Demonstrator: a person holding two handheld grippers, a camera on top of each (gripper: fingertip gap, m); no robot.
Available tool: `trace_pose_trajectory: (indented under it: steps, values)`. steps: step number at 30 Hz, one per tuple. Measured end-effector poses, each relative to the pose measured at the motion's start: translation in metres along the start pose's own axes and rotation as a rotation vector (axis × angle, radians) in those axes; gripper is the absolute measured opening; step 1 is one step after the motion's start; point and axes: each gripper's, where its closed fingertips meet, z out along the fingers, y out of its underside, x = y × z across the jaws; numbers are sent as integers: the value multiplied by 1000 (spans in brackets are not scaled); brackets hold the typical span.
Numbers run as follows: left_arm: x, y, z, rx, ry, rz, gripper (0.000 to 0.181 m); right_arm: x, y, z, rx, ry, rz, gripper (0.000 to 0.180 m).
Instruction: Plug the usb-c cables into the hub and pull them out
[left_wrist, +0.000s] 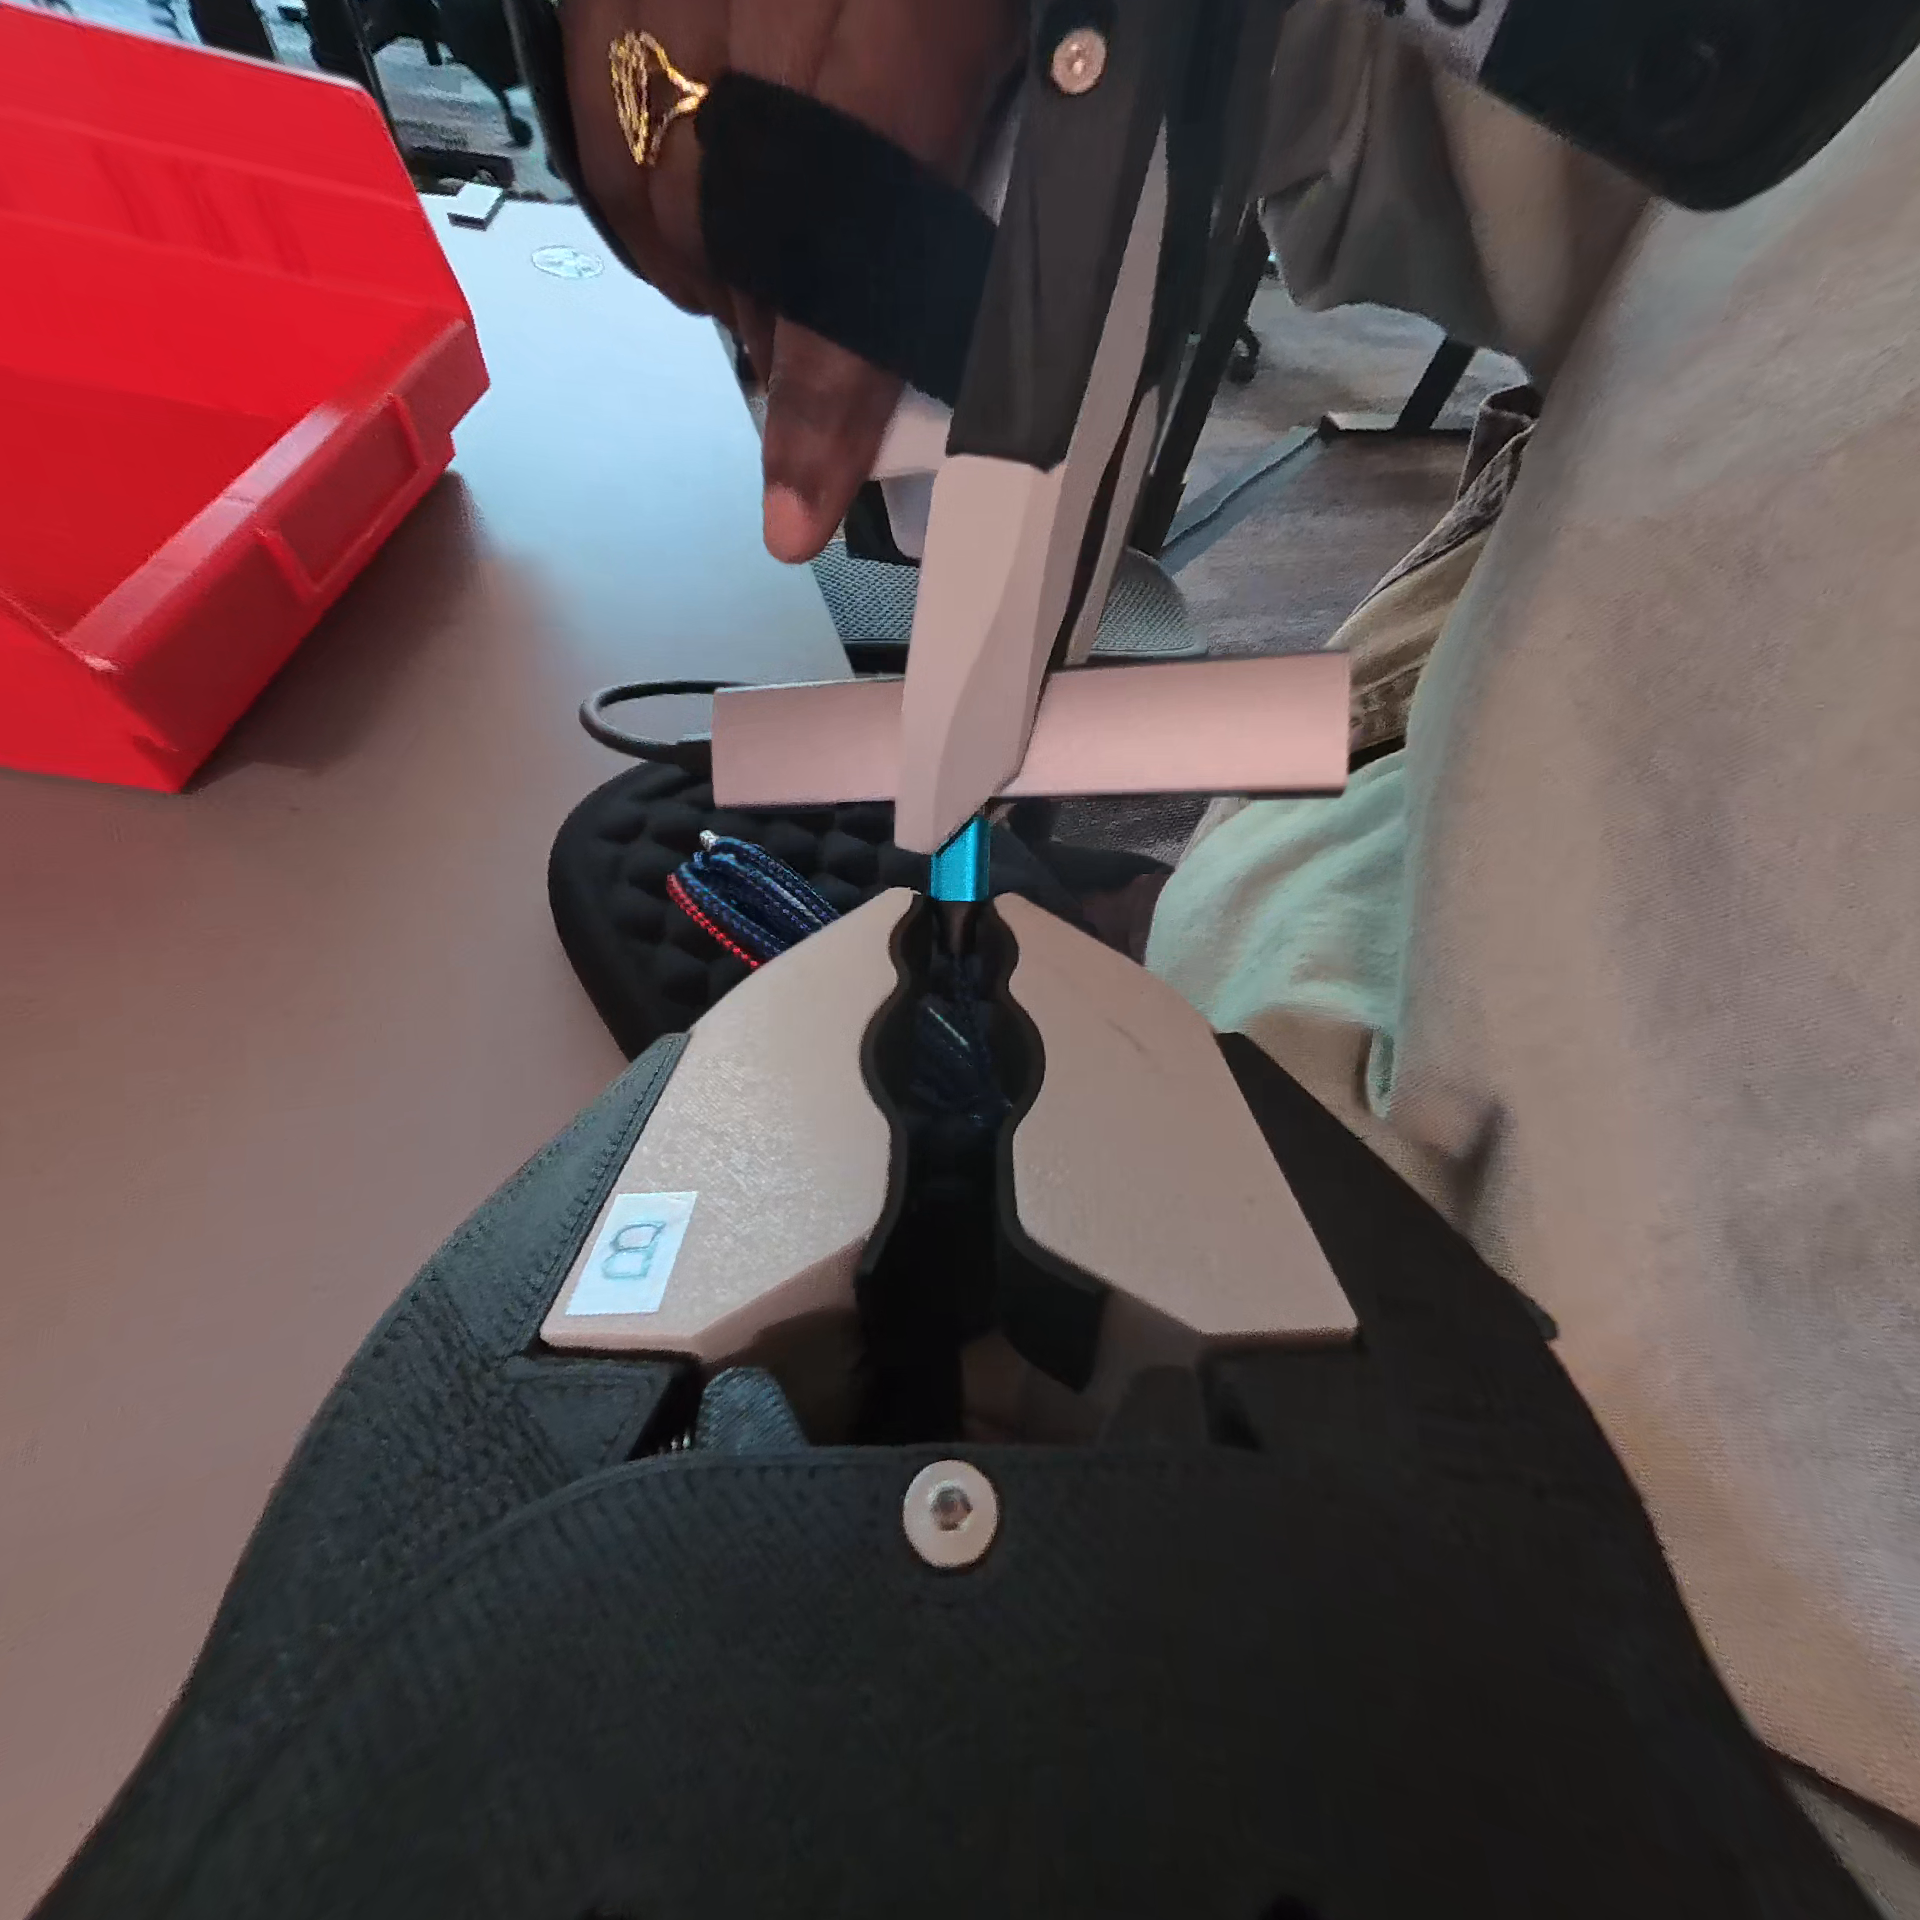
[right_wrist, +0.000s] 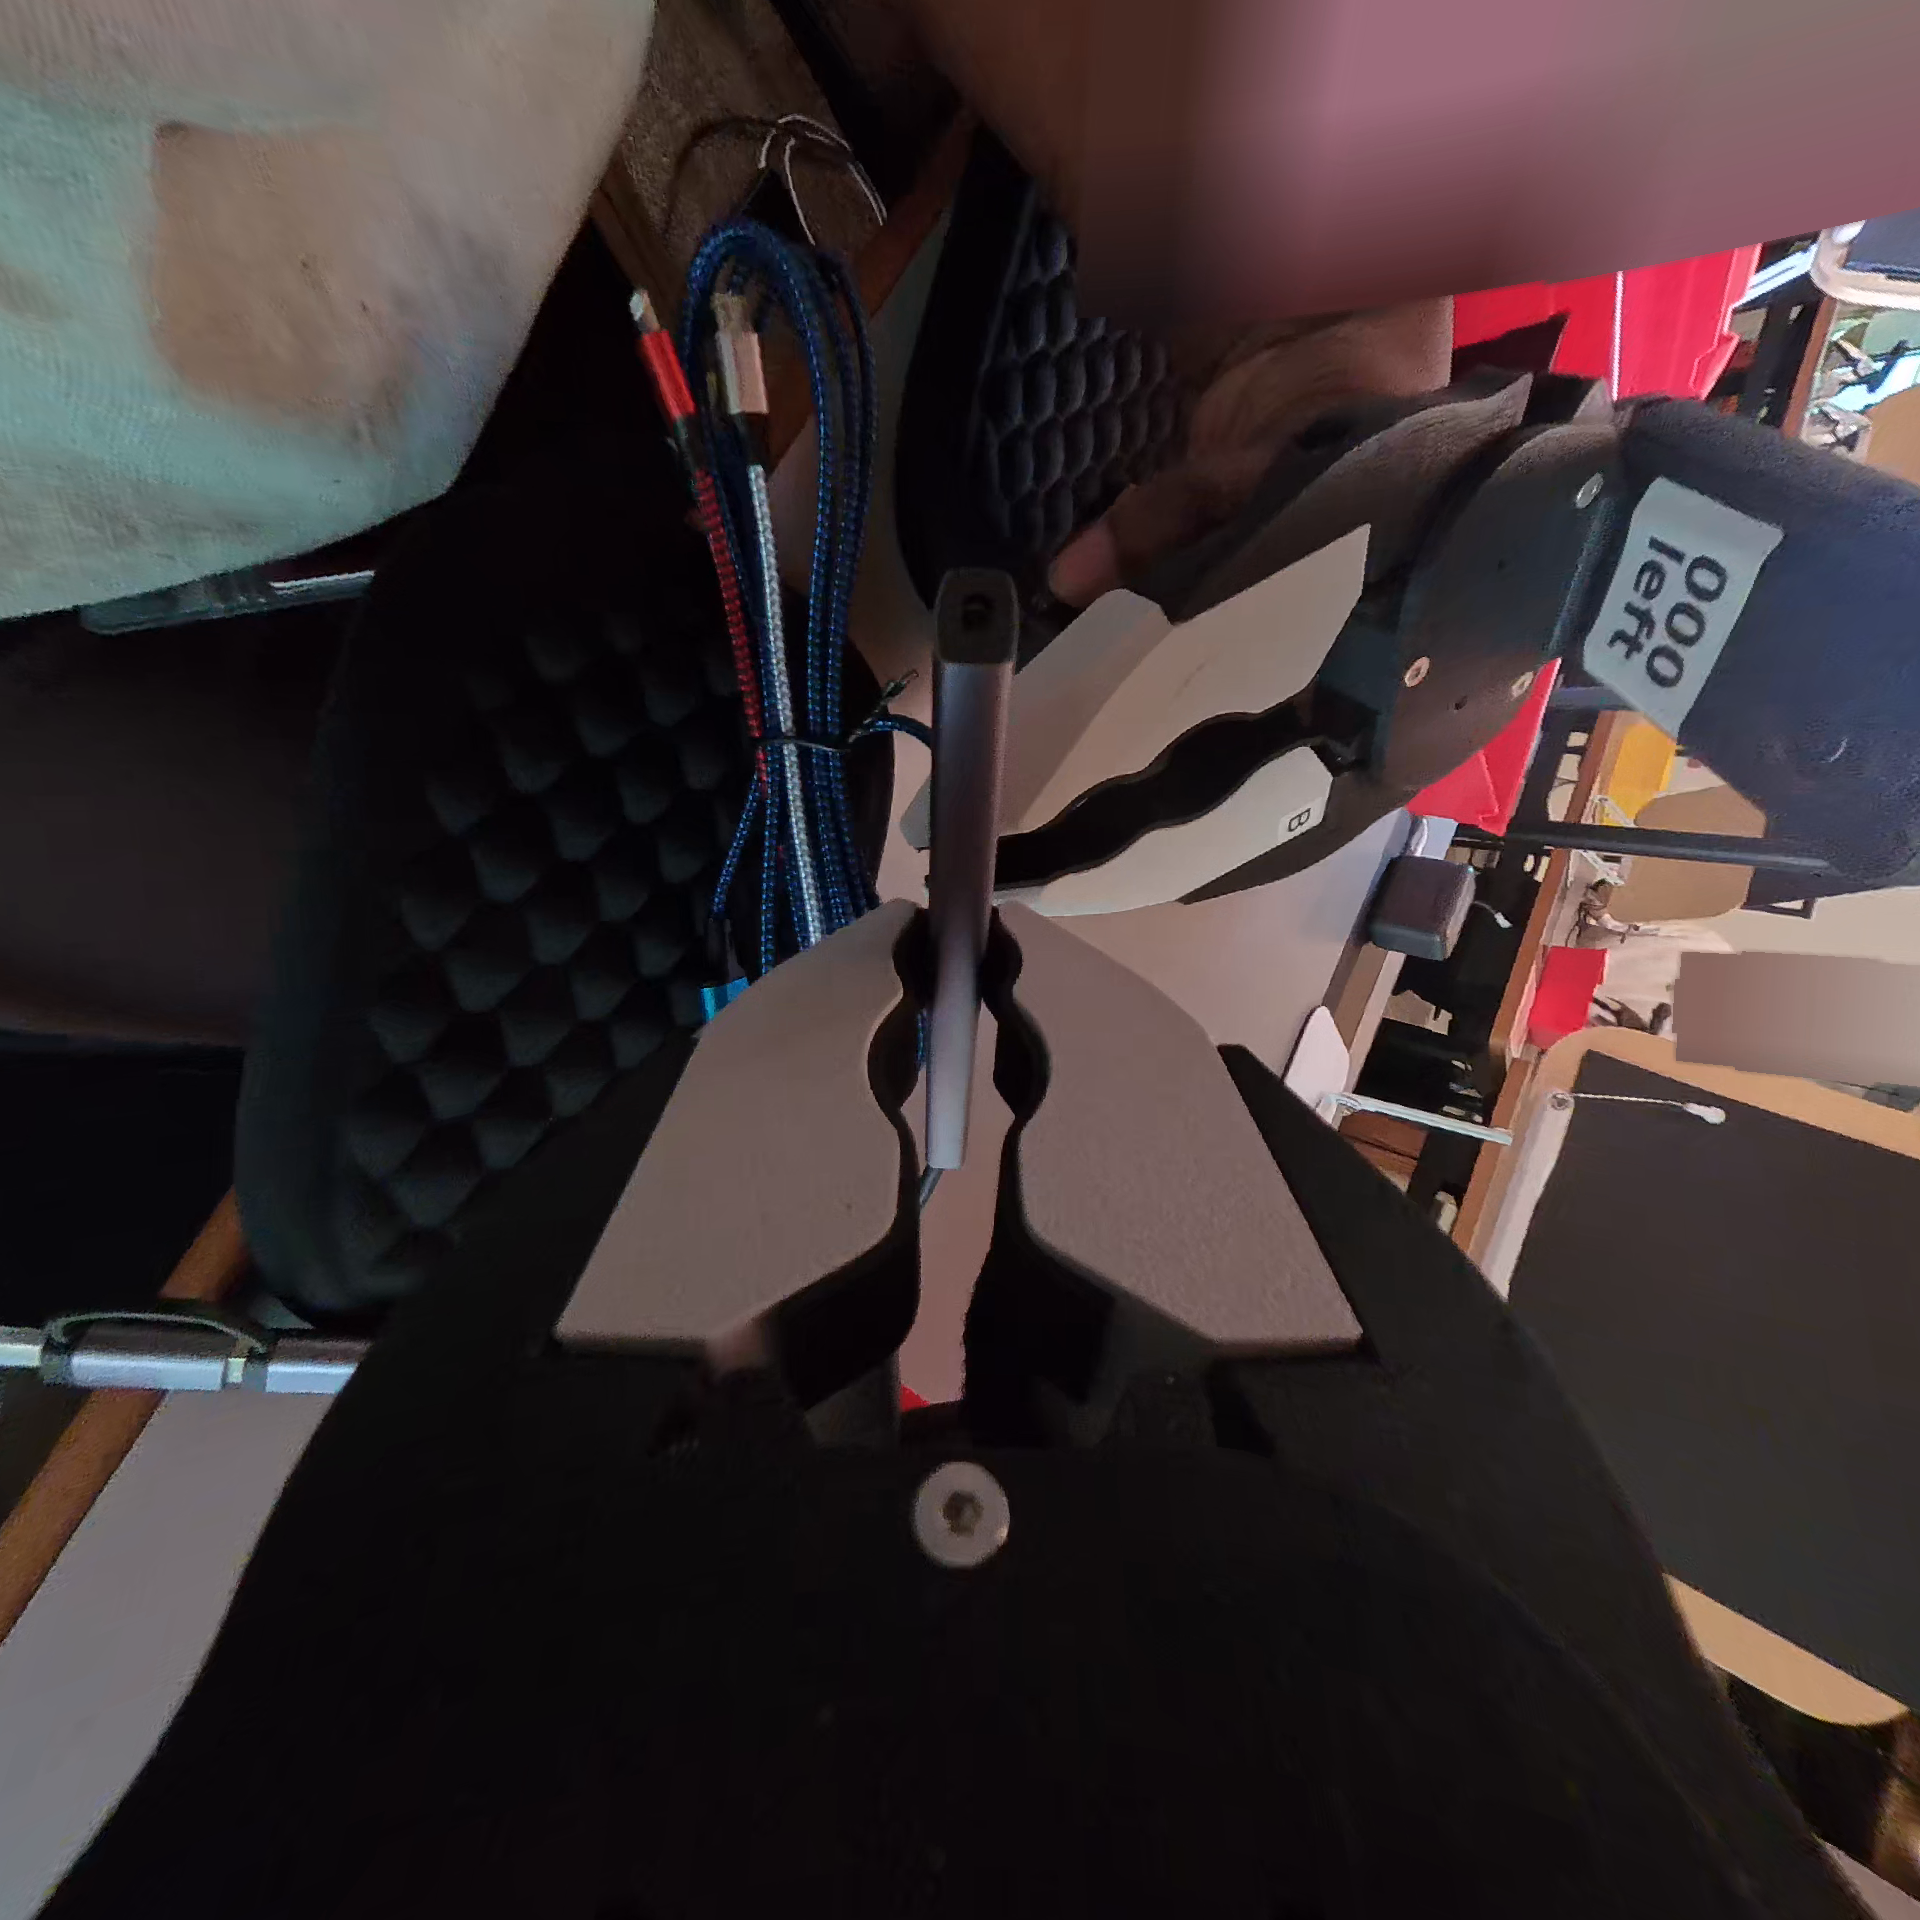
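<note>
In the left wrist view my left gripper (left_wrist: 956, 904) is shut on a dark blue braided cable, just behind its cyan USB-C plug (left_wrist: 956, 868). The plug points up at the lower edge of the grey hub (left_wrist: 1174, 732). Whether it is seated in a port is hidden by the right gripper's finger. The right gripper (left_wrist: 940, 810) comes down from above, shut across the hub. In the right wrist view my right gripper (right_wrist: 956, 920) clamps the slim hub (right_wrist: 971, 748) edge-on. The left gripper (right_wrist: 1029, 831) meets it from the right.
A bundle of blue, red and silver braided cables (right_wrist: 779, 623) lies on a black dimpled cushion (left_wrist: 623, 935), also seen in the left wrist view (left_wrist: 748, 899). A red bin (left_wrist: 187, 416) stands on the brown table (left_wrist: 312, 1039). The person's torso (left_wrist: 1662, 935) is close on the right. Less than 4 cm separates the two grippers' tips.
</note>
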Motion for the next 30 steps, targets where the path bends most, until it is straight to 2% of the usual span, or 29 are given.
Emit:
trace_pose_trajectory:
  steps: [5,11,15,20,24,27,30]
  values:
    - [0,-6,-2,56,25,10,9,7,-2,-3,9,19,28,9]
    - [-5,-1,5,28,6,-28,10,-3,5,0,-28,-9,-1,9]
    - [-11,0,4,40,-15,-61,25,-2,5,-1,-36,11,-20,9]
    - [-14,2,-3,31,-53,-59,33,1,4,-1,-32,32,-21,9]
    - [-8,8,-6,2,-38,-23,30,2,3,-1,-25,39,-18,9]
    - [-5,8,-2,-2,-12,-12,7,3,2,0,-20,39,-18,9]
    - [-6,8,0,-7,-20,6,5,2,1,0,-19,36,-22,9]
